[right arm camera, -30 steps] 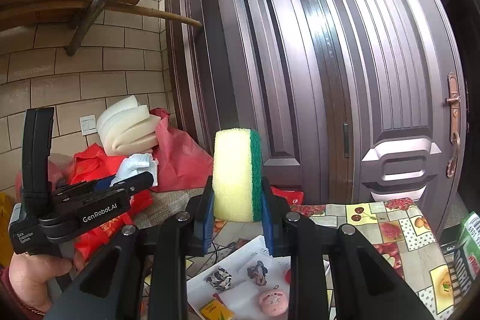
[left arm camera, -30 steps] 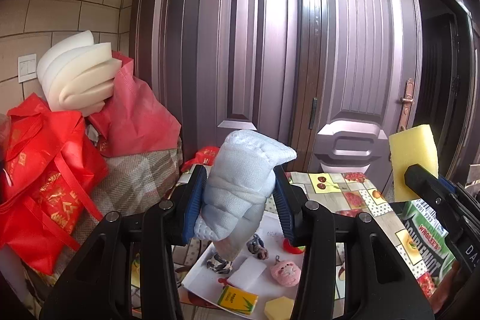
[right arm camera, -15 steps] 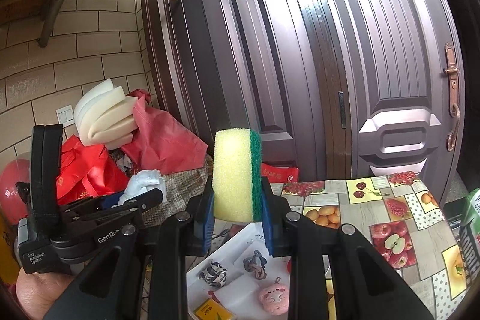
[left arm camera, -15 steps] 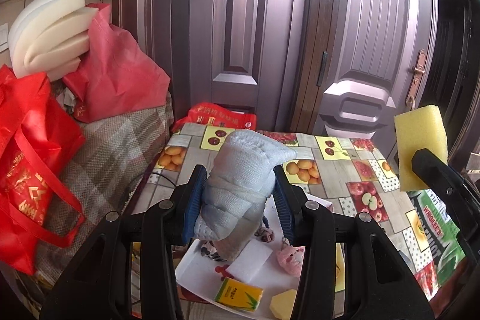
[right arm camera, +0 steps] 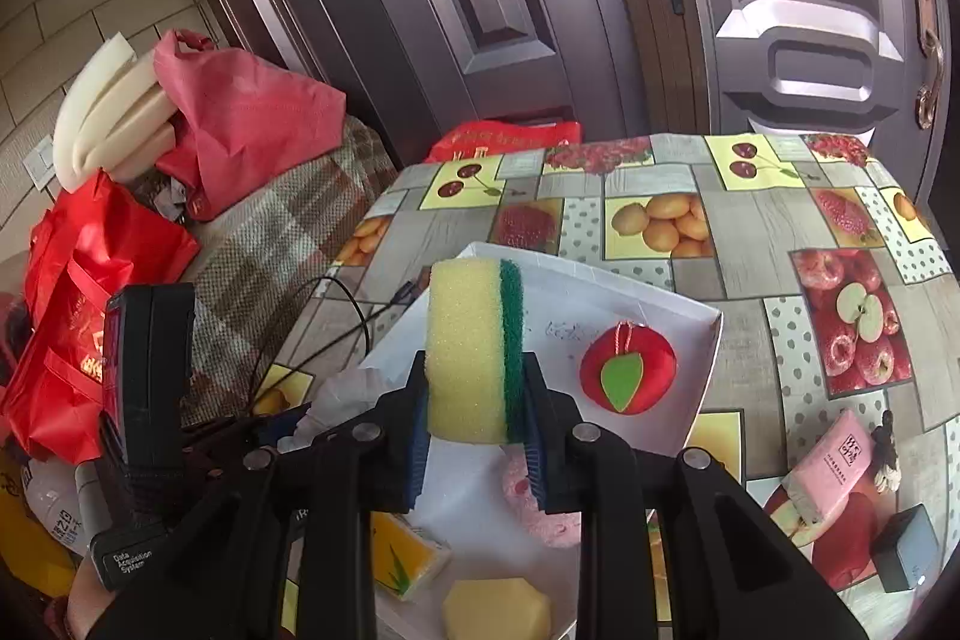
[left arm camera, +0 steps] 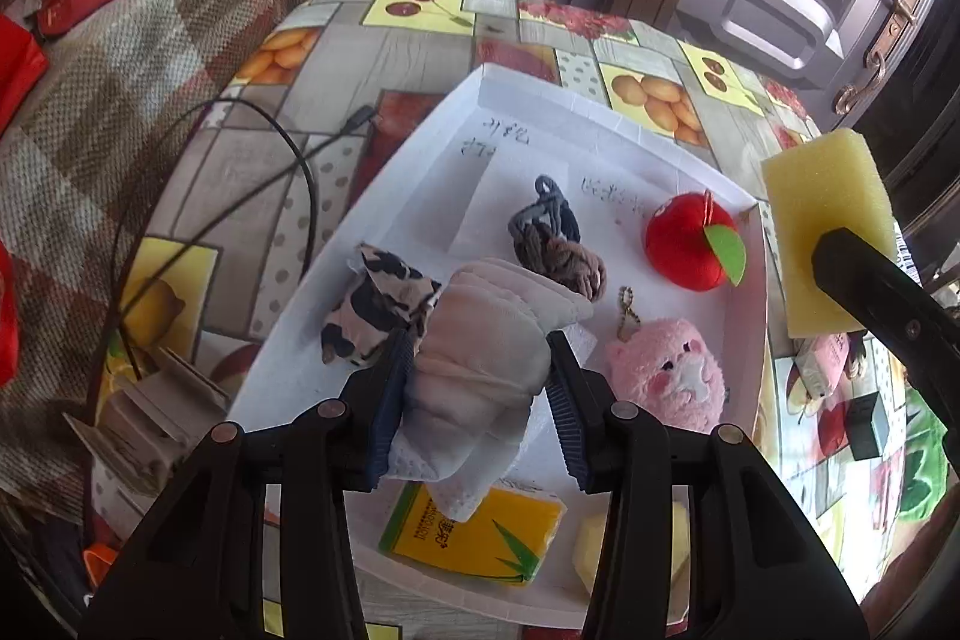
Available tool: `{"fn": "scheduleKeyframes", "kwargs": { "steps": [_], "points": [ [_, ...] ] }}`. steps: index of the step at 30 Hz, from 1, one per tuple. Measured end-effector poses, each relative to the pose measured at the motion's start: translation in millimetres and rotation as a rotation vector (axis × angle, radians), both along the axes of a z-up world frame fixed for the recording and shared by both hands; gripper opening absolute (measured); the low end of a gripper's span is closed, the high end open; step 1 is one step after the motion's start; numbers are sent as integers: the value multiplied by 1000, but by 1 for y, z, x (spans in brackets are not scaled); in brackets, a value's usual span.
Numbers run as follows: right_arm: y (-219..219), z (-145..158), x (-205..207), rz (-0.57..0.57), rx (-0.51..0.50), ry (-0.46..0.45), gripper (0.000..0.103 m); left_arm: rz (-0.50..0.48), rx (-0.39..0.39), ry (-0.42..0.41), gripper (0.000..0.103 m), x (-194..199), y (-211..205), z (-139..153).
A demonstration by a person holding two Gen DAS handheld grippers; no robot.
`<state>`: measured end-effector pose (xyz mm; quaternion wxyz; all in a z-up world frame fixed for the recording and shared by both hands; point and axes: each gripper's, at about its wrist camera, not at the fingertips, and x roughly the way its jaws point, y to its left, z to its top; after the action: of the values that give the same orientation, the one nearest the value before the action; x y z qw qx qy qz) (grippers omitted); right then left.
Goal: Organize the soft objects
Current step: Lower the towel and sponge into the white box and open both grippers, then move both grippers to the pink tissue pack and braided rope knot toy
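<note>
left gripper grips white cloth | right gripper grips sponge | over, perhaps, tray

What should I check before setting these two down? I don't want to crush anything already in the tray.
1. Left gripper shut on the folded white cloth: ok.
2. Right gripper shut on the yellow-green sponge: ok.
3. Both held items over the white tray: ok.
4. Bare tray floor at the far corner, beyond the hair ties: ok.
5. Spot directly under the cloth free: cannot tell, the cloth hides it.
6. Pink plush and red apple plush clear of the sponge's path: cannot tell.
</note>
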<state>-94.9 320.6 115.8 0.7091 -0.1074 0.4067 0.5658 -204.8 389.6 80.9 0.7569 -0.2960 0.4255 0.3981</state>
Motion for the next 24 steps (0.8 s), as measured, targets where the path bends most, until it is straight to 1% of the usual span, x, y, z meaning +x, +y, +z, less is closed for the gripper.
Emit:
{"fn": "scheduleKeyframes", "kwargs": {
  "steps": [1, 3, 4, 5, 6, 7, 8, 9, 10, 11, 12, 13, 14, 15, 17, 20, 24],
  "points": [
    [3, -7, -1, 0, -24, 4, 26, -3, -22, -2, 44, 0, 0, -7],
    [6, -14, -3, -5, -45, 15, 26, 3, -29, -1, 45, -1, 0, -9],
    [8, -16, -4, -6, -50, 20, 26, 13, -24, -6, 47, -2, -1, -8],
    [9, -18, -6, -6, -56, 22, 26, 17, -23, -19, 52, -4, -1, -5],
    [10, -19, -7, -10, -68, 20, 26, 18, -20, -24, 66, -5, -2, -4],
    [10, -21, -7, -20, -75, 18, 28, 18, -5, -16, 77, -6, -3, -2],
    [11, -23, -6, -28, -76, 19, 29, 17, 21, -10, 96, -6, -5, 0],
    [9, -24, -6, -32, -69, 22, 29, 18, 46, -4, 103, -7, -6, 1],
    [7, -24, -6, -35, -61, 19, 29, 22, 62, 3, 103, -8, -7, 2],
    [5, -24, -6, -37, -50, 15, 40, 30, 78, 2, 103, -10, -8, 3],
    [2, -24, -6, -40, -36, 8, 54, 42, 97, -4, 103, -12, -9, 6],
    [-2, -22, -5, -47, -15, 2, 88, 53, 120, -7, 103, -14, -11, 9],
    [-7, -20, -3, -57, 12, 0, 103, 62, 141, -1, 103, -16, -14, 13],
    [-13, -15, -1, -64, 39, -2, 103, 68, 159, 3, 103, -17, -15, 17],
    [-24, -2, 2, -72, 61, -5, 103, 85, 196, 6, 103, -18, -21, 30],
    [-44, 25, 7, -76, 113, -35, 103, 99, 284, -38, 103, -20, -39, 62],
    [-78, 67, 15, -66, 224, -95, 103, 90, 409, -106, 103, -19, -73, 101]
  ]
}}
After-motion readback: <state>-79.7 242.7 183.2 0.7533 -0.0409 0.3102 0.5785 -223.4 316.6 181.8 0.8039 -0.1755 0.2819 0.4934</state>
